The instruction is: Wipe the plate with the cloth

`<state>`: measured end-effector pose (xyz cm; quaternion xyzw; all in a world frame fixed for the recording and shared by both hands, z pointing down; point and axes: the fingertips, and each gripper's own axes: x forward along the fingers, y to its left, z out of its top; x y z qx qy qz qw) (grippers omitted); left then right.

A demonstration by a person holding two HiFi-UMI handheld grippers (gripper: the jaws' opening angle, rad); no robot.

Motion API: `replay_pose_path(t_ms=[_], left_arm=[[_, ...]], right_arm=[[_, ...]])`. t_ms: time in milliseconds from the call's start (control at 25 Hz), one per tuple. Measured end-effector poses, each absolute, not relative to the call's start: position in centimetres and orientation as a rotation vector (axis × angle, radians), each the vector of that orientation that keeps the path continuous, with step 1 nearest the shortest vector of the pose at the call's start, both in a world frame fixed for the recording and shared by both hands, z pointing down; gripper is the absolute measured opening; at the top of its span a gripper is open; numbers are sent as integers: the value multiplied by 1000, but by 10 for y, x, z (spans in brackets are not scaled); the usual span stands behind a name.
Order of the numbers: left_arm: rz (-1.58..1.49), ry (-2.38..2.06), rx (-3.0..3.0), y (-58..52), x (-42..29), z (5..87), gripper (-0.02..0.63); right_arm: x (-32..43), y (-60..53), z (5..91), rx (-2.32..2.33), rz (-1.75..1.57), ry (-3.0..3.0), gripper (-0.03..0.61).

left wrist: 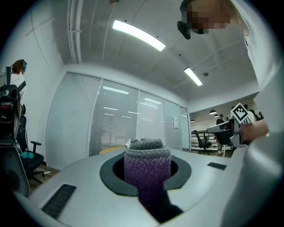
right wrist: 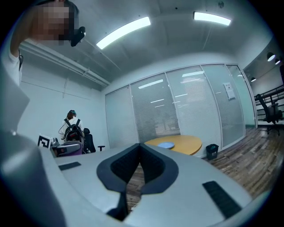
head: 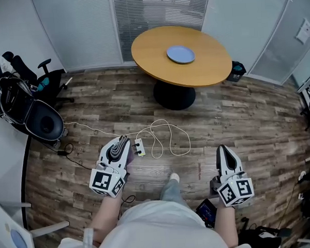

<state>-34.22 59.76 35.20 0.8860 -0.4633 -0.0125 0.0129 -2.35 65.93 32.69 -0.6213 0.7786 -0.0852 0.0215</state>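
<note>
A: Grippers, count?
B: Two. Left gripper [head: 123,142] and right gripper [head: 222,150], both white moulded shells with black jaw linings, held low over the floor [head: 248,116]. Two marker cubes [head: 107,183], one per gripper, printed in black-and-white squares.
A: Jaws on the left?
B: Clamped on one cloth [left wrist: 147,167]. Knitted, ribbed texture, grey at the top rim fading to purple below. Rolled or folded into a stubby upright bundle poking out past the jaw tips.
A: And the right?
B: Pressed together, nothing between them, black pads meeting in a narrow V seam.
A: Plate?
B: One plate [head: 181,54], round, shallow, pale blue, smooth glossy look. Lying flat near the middle of one table [head: 156,48], which has a round top, a yellow-tan wood finish and a single dark pedestal base. Well apart from both grippers and the cloth, ahead of them across the floor.
A: Rest of the ground?
B: Floor in grey-brown wood-grain planks. One thin white cable [head: 169,141] looped loosely just ahead of the left gripper. One black office chair [head: 43,120] at the left. One small dark bin [head: 237,70] beside the table's right edge.
</note>
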Motion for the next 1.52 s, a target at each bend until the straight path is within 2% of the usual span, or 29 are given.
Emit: replay_pose_path(t_ms=[600, 960, 1520], left_arm=[[-120, -1586, 2710, 480, -271, 308, 83], [-133, -1673, 2699, 426, -237, 298, 83], [-86, -1678, 2694, 392, -208, 299, 83]], right_arm=[[29, 507, 283, -1746, -184, 2516, 20], [53, 435, 286, -1703, -87, 2611, 20], [89, 389, 292, -1675, -155, 2567, 20]])
